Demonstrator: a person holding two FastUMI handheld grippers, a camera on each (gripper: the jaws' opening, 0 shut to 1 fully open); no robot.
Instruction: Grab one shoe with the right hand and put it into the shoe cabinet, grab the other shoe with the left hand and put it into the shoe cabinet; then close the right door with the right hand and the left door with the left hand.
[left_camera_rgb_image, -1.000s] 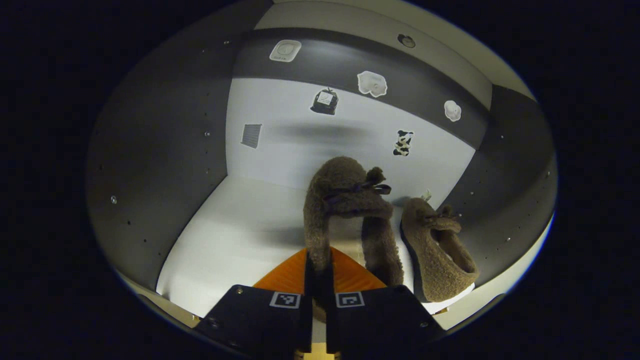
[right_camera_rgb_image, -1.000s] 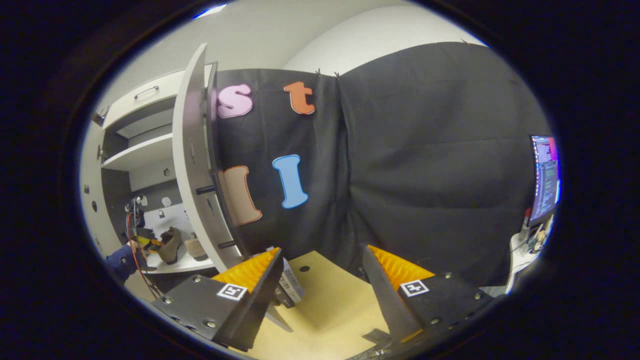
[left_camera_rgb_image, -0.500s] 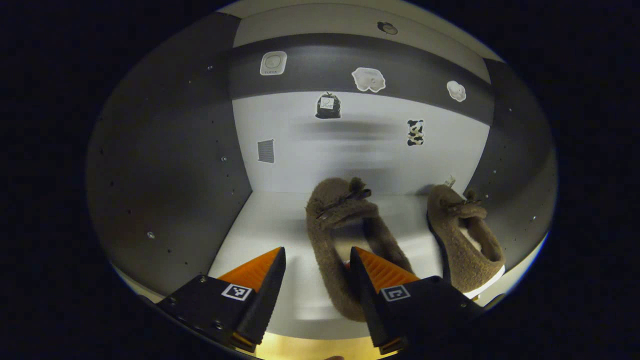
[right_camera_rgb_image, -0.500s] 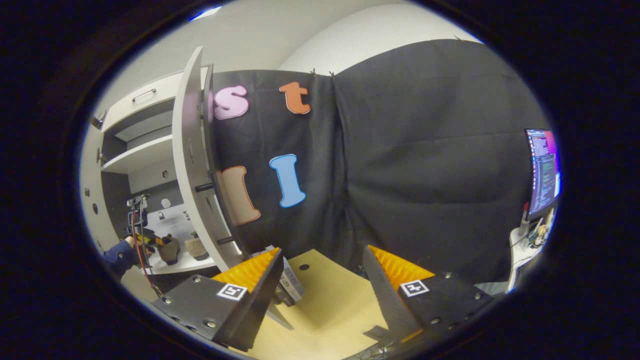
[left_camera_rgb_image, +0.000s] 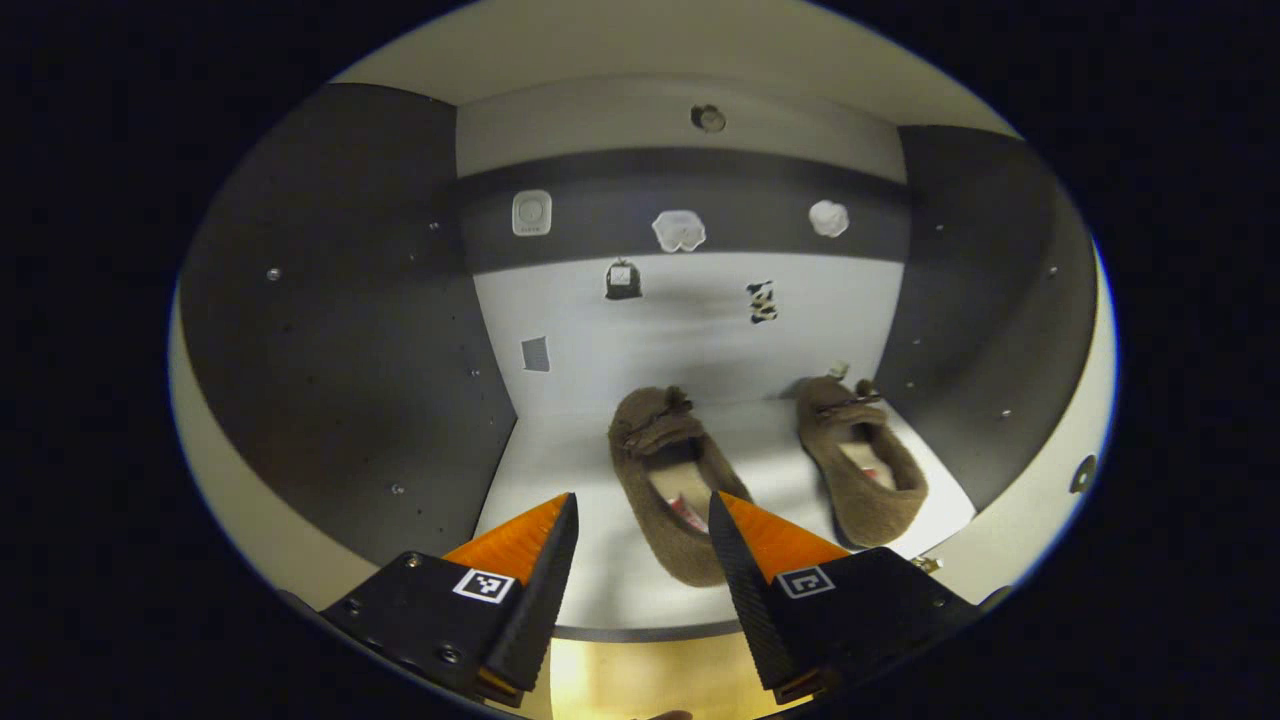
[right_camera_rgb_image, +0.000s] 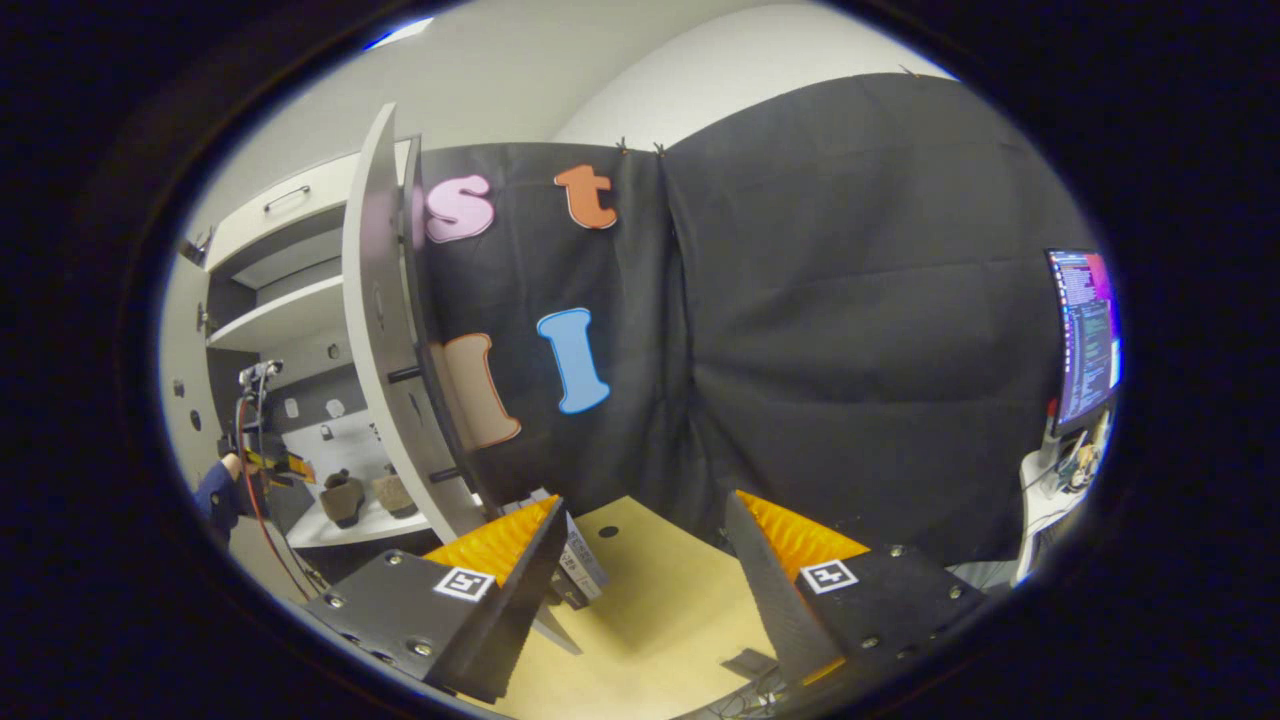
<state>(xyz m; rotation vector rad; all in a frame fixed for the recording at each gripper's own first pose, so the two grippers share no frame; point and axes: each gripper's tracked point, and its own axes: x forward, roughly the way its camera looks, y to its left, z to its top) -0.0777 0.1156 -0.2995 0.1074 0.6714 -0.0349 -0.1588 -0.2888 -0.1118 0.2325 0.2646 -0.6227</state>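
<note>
Two brown fuzzy shoes lie side by side on the white shelf (left_camera_rgb_image: 560, 470) inside the shoe cabinet. In the left gripper view, one shoe (left_camera_rgb_image: 665, 480) lies just beyond my left gripper (left_camera_rgb_image: 640, 505), which is open and apart from it. The other shoe (left_camera_rgb_image: 860, 460) rests to its right, near the dark side wall. My right gripper (right_camera_rgb_image: 645, 510) hangs open above a tan table (right_camera_rgb_image: 660, 600), holding nothing. From the right gripper view, both shoes (right_camera_rgb_image: 345, 495) sit far off in the cabinet behind the open right door (right_camera_rgb_image: 380, 330), with the left gripper (right_camera_rgb_image: 270, 462) in front of them.
The cabinet has dark side walls (left_camera_rgb_image: 340, 330) and small stickers on its back panel (left_camera_rgb_image: 680, 300). A hand in a blue sleeve (right_camera_rgb_image: 215, 490) holds the far gripper. A small box (right_camera_rgb_image: 580, 565) lies on the tan table. A monitor (right_camera_rgb_image: 1085, 340) stands at the right.
My left gripper opened, let go of the shoe, and drew back out of the cabinet. The shoe now lies flat on the shelf. The right gripper barely moved.
</note>
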